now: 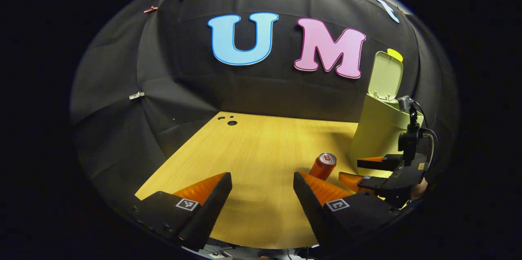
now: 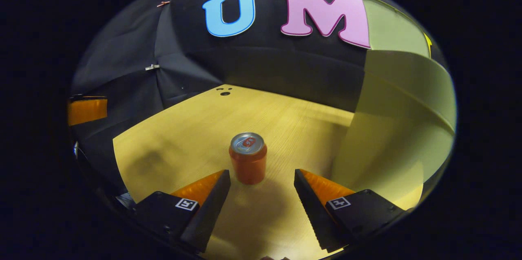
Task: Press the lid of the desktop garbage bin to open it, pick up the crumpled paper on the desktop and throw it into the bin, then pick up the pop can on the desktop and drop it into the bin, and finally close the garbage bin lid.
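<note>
A: Left gripper view, left to right: left gripper (image 1: 262, 184) spread and empty, can (image 1: 323, 165) upright on the counter (image 1: 253, 150), bin (image 1: 377, 137) with lid (image 1: 385, 76) raised.

B: Right gripper (image 2: 262, 182) spread, can just ahead. An off-centre approach could topple it.
</note>
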Motion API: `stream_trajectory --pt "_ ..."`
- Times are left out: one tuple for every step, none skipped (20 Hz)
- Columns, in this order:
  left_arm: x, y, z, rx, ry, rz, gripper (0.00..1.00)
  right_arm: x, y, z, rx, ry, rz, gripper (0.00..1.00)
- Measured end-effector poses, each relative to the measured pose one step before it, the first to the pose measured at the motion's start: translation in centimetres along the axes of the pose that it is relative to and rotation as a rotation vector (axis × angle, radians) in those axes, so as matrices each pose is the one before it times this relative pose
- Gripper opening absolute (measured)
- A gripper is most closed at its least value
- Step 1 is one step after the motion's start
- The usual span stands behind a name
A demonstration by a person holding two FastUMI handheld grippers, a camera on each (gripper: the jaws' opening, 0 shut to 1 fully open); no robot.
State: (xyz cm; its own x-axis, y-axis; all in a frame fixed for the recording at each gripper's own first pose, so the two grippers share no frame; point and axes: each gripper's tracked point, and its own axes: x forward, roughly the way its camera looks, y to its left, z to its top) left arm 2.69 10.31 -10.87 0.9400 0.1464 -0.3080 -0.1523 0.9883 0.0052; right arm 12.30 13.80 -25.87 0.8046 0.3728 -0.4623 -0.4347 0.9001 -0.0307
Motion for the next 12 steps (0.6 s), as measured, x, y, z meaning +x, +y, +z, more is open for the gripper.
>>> stream_trajectory --pt "0.078 0.179 -0.357 -0.00296 0.00976 0.00646 0.97 0.742 0.185 -0.252 -0.00449 0.00438 0.00444 0.99" --pt "-0.019 0.034 -0.504 -0.00283 0.0094 0.00681 0.98 0.716 0.177 -0.282 -0.00602 0.00359 0.00299 0.99" --pt "0.092 0.112 -0.469 -0.00375 0.00927 0.00518 0.98 0.717 0.078 -0.232 -0.00381 0.00516 0.00043 0.99" --pt "0.091 0.166 -0.539 -0.0033 0.01117 0.00536 0.98 0.823 0.077 -0.314 -0.00016 0.00858 0.00052 0.99" --pt "-0.025 0.222 -0.449 -0.00205 0.01089 0.00444 0.98 0.645 0.035 -0.152 0.00235 0.00785 0.00044 0.99" --pt "0.046 0.082 -0.348 -0.00119 0.00803 0.00441 0.98 0.707 0.144 -0.158 0.00357 0.00503 -0.00049 0.99" --pt "0.053 0.24 -0.281 -0.00157 0.00584 0.00473 0.98 0.538 0.149 -0.048 0.00383 0.00216 0.00127 0.99" --pt "0.079 0.155 -0.132 -0.00406 0.00378 0.00406 0.97 0.564 0.172 0.115 0.00128 0.00005 0.00234 0.99" --pt "0.175 0.143 -0.127 -0.0068 0.00202 0.00418 0.98 0.491 0.069 0.051 -0.00385 -0.00023 0.00017 0.99" --pt "0.134 0.102 0.021 -0.00783 0.00125 0.00436 0.98 0.472 0.166 0.042 -0.00444 -0.00112 0.00047 0.99" --pt "0.095 0.253 -0.012 -0.00689 0.00012 0.00552 0.98 0.501 0.062 0.086 -0.00285 0.00099 0.00054 0.99" --pt "0.143 0.077 0.115 -0.00647 -0.00055 0.00544 0.98 0.435 0.223 0.022 0.00077 0.00217 0.00294 0.99"
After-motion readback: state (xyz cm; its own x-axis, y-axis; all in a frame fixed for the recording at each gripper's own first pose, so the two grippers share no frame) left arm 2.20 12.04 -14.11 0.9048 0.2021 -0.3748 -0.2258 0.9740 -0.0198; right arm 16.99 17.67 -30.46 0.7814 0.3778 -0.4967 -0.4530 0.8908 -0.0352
